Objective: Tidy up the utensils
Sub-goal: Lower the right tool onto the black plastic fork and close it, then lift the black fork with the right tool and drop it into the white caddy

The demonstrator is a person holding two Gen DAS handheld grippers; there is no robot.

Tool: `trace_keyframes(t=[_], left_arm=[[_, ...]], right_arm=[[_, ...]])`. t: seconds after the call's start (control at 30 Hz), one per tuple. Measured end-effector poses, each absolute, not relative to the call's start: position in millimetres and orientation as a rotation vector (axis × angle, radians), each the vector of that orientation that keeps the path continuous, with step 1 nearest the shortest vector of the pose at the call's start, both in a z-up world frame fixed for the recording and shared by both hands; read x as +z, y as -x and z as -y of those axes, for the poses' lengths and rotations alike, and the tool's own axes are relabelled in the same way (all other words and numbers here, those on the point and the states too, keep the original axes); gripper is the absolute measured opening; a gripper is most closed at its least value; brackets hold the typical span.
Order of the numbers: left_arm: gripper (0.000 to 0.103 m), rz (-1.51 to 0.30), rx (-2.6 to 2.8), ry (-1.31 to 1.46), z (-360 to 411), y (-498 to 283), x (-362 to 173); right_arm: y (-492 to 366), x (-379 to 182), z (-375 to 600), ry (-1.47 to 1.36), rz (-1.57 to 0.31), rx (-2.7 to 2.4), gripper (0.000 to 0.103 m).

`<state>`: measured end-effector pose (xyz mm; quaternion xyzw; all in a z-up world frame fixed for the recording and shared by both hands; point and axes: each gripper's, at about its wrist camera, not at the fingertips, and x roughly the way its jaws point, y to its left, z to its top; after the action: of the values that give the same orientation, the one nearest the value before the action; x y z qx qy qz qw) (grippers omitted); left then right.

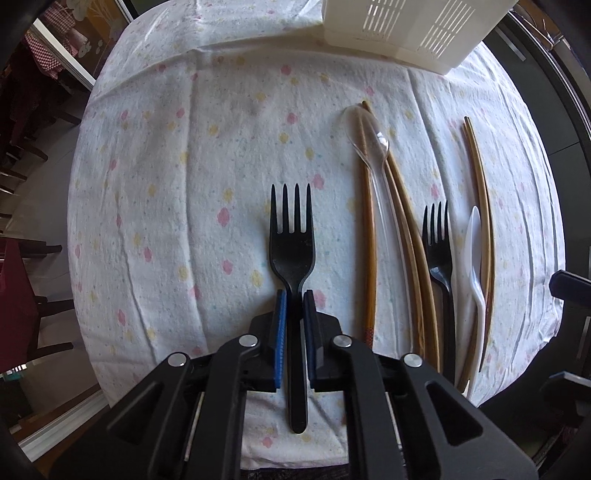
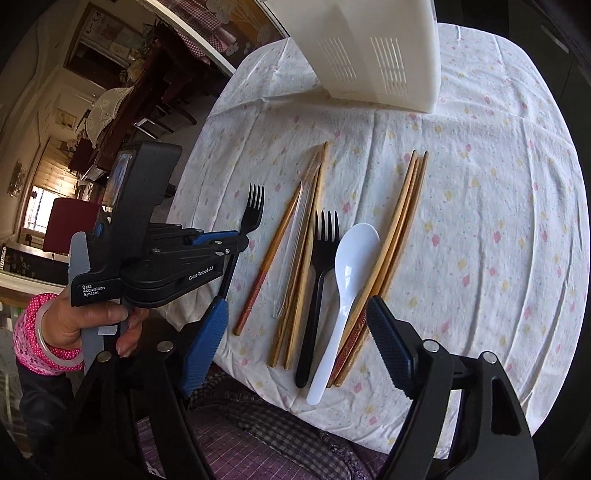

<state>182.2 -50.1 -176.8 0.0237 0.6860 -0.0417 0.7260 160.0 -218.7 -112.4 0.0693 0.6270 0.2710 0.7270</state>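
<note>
My left gripper (image 1: 294, 295) is shut on a black plastic fork (image 1: 291, 243) by its handle and holds it above the cloth; in the right wrist view the left gripper (image 2: 236, 242) carries the same fork (image 2: 253, 206) at the table's left side. My right gripper (image 2: 295, 317) is open and empty near the table's front edge. On the cloth lie a second black fork (image 2: 319, 273), a white spoon (image 2: 349, 266), a clear spoon (image 1: 365, 140) and several wooden chopsticks (image 2: 402, 218).
A white slotted utensil basket (image 2: 373, 59) stands at the back of the table; it also shows in the left wrist view (image 1: 410, 29). A flowered white cloth (image 2: 498, 221) covers the table. Chairs and furniture stand beyond the left edge.
</note>
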Motion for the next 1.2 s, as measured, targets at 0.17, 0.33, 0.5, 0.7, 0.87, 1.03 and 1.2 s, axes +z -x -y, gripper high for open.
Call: trace_keyframes(t=[0.17,0.33,0.5,0.7,0.87,1.03,1.2], left_arm=[[0.009,-1.504,-0.086,-0.047,31,-182,-178],[0.009,-1.494,-0.107,-0.038,17,-180,-182],[0.009,-1.488,-0.122,-0.041,18,-183,-182],[0.009,-1.482,-0.124,-0.058,19,-176,-179],[0.009,-1.478,-0.124,-0.072,24,-177,-179],[0.009,-1.463,-0.132,-0.063,25,-174,-178],[0.009,-1.389,-0.161,-0.044,18,-170,-168]], right_arm=[[-171,-139,190,-0.115,-1.481,0.584,0.033],[-179,-157,177,-0.001,-1.524,0.499,0.026],[-182,-165,164,0.084,-1.54,0.45,0.013],[-188,-176,150,0.158,-1.571,0.388,0.012],[-190,-182,130,0.212,-1.571,0.343,0.013],[-176,-176,116,0.274,-1.506,0.325,0.011],[-171,-158,138,0.086,-1.461,0.389,0.009]])
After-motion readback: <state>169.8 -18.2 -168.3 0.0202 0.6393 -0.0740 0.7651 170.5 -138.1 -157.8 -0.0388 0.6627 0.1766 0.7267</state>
